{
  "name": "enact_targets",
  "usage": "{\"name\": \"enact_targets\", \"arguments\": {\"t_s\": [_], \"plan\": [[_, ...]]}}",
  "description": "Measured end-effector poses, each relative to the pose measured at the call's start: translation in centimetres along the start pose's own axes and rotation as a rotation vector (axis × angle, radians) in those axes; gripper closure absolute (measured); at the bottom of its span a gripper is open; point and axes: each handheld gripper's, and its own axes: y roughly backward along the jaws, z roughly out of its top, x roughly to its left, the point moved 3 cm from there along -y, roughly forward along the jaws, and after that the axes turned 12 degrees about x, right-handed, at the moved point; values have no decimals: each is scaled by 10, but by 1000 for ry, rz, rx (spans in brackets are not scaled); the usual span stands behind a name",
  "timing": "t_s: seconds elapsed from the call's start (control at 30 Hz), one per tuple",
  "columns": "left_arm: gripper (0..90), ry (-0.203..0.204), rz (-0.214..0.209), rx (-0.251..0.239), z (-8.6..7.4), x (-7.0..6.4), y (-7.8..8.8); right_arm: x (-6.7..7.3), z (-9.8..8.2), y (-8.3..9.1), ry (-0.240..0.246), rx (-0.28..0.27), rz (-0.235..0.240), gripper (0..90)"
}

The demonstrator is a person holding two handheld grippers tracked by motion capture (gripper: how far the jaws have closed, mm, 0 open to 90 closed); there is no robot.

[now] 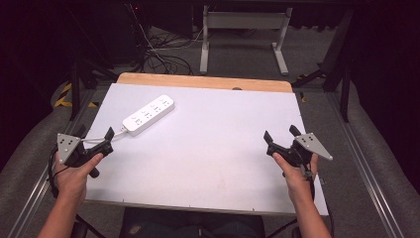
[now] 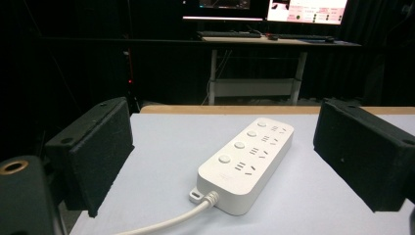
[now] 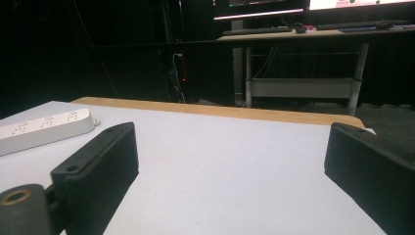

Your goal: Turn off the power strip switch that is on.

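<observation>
A white power strip [image 1: 148,114] lies on the left back part of the white table top [image 1: 213,144], its cable [image 1: 101,138] running off toward the left edge. My left gripper [image 1: 96,133] is held just in front of the strip's cable end, open, with nothing between its jaws. In the left gripper view the power strip [image 2: 247,164] lies ahead between the two wide-apart black pads [image 2: 100,152]. My right gripper [image 1: 281,133] hovers over the right side of the table, open and empty. In the right gripper view the power strip [image 3: 44,127] lies far off to the left.
A wooden strip [image 1: 203,81] borders the table's far edge. Beyond it stand a white desk frame [image 1: 242,20] and a tangle of floor cables [image 1: 163,54]. A desk with monitors and a keyboard [image 2: 230,34] stands in the dark background.
</observation>
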Motion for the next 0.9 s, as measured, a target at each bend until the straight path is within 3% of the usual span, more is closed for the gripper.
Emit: {"name": "enact_targets", "arguments": {"t_s": [0.3, 0.63, 0.73, 0.8, 0.83, 0.87, 0.9], "plan": [[127, -2, 4, 8, -1, 0, 0, 1, 0, 0, 6, 1, 1, 66], [285, 3, -4, 29, -1, 1, 1, 0, 0, 0, 6, 2, 0, 67], [381, 4, -14, 37, -1, 1, 1, 0, 0, 0, 5, 2, 2, 67], [514, 3, -22, 44, -1, 2, 2, 1, 0, 0, 5, 2, 2, 67], [514, 0, -25, 49, -1, 3, 3, 1, 0, 0, 5, 2, 2, 67], [572, 0, -27, 55, -1, 3, 3, 1, 0, 0, 5, 3, 3, 68], [698, 2, -26, 58, -1, 3, 4, 1, -1, -1, 5, 5, 5, 68]]}}
